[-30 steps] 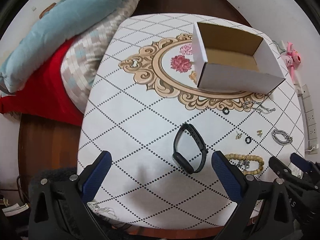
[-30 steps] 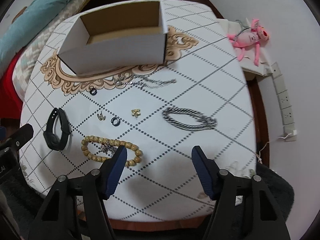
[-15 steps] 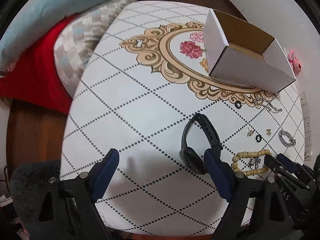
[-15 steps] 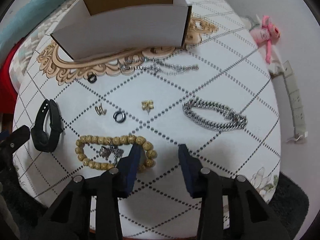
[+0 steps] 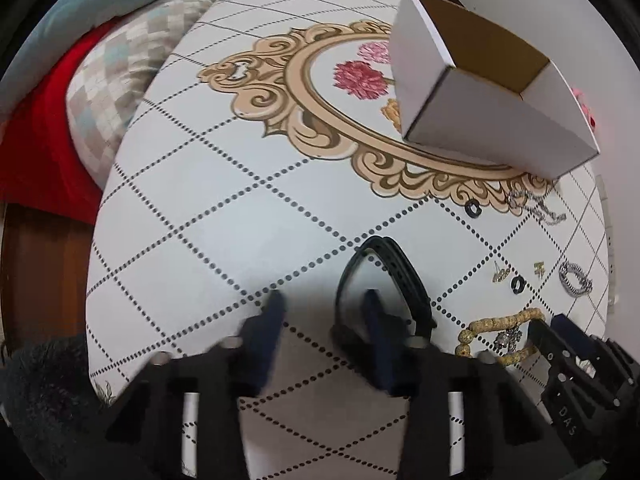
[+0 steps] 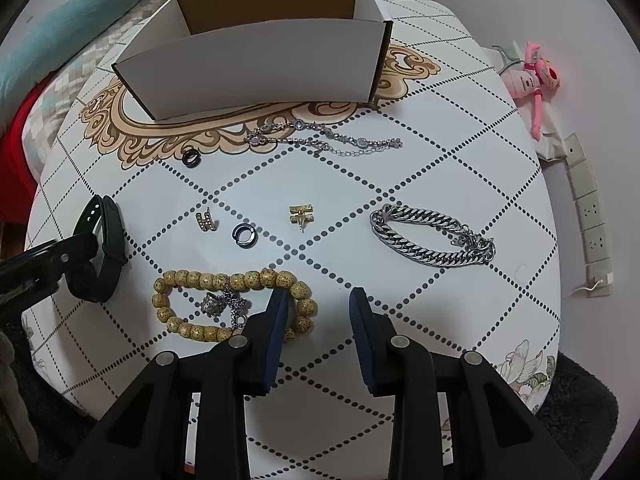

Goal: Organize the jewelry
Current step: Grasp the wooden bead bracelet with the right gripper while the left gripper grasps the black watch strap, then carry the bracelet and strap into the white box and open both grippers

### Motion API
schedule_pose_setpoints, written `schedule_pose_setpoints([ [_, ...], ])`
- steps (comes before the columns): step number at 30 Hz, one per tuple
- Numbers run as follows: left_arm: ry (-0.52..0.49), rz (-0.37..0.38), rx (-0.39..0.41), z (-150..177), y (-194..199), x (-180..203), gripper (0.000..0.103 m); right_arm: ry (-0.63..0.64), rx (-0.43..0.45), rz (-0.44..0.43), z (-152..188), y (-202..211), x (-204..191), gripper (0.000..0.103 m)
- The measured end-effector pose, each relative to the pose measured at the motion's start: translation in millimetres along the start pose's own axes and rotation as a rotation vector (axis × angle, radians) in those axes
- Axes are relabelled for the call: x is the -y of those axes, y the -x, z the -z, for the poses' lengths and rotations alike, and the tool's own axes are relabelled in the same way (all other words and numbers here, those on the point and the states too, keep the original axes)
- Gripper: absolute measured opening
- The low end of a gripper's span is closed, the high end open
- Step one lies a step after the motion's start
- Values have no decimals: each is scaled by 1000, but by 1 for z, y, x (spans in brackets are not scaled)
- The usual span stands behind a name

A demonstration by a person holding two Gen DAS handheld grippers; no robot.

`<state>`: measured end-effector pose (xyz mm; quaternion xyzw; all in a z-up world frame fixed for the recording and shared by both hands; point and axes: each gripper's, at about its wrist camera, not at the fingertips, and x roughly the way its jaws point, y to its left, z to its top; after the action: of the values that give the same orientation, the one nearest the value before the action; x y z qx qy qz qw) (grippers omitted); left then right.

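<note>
An open white cardboard box (image 5: 496, 136) (image 6: 256, 68) stands on the patterned table (image 5: 224, 216). A black wristband (image 5: 404, 280) (image 6: 106, 248) lies in front of it. My left gripper (image 5: 322, 300) is open and narrowing, its right finger inside the band's loop. A wooden bead bracelet (image 6: 224, 280) (image 5: 500, 322) with a small silver piece inside lies by my right gripper (image 6: 318, 300), which is open with its left finger at the beads. A silver chain bracelet (image 6: 430, 240), thin silver chains (image 6: 320, 140), two gold earrings (image 6: 300, 214), and two black rings (image 6: 245, 235) lie scattered.
Pillows and a red blanket (image 5: 44, 120) lie left of the table. A pink plush toy (image 6: 530, 76) and a white power strip (image 6: 588, 208) lie on the floor to the right. The table edge is close beneath both grippers.
Both grippers have moved down toward the table and their jaws have narrowed. The left one has come over the black wristband, the right one to the bead bracelet.
</note>
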<state>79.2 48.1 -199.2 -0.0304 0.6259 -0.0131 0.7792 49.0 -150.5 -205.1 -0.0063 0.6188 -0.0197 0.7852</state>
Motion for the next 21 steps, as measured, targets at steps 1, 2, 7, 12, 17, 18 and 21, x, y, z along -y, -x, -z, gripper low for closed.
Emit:
schedule_pose_setpoints([
  [1,-19,-3,9,1,0,2,17,1,0,1,0,0,0,34],
  [2,-31,-1,11,2,0,4,13,3,1,1,-1,0,1,33],
  [7,-52,1,25,4,1,8,8,22,11,-5,0,2,-3,10],
  [12,-59,23,47,6,14,15,6,6,33,-34,1,9,0,10],
  [17,-73,56,81,4,39,28,2,-15,104,-63,-6,39,6,10],
  [18,-79,64,94,3,46,30,2,-16,122,-69,-7,47,6,10],
  [21,-84,81,119,-5,58,36,2,-12,164,-88,-15,68,7,10],
])
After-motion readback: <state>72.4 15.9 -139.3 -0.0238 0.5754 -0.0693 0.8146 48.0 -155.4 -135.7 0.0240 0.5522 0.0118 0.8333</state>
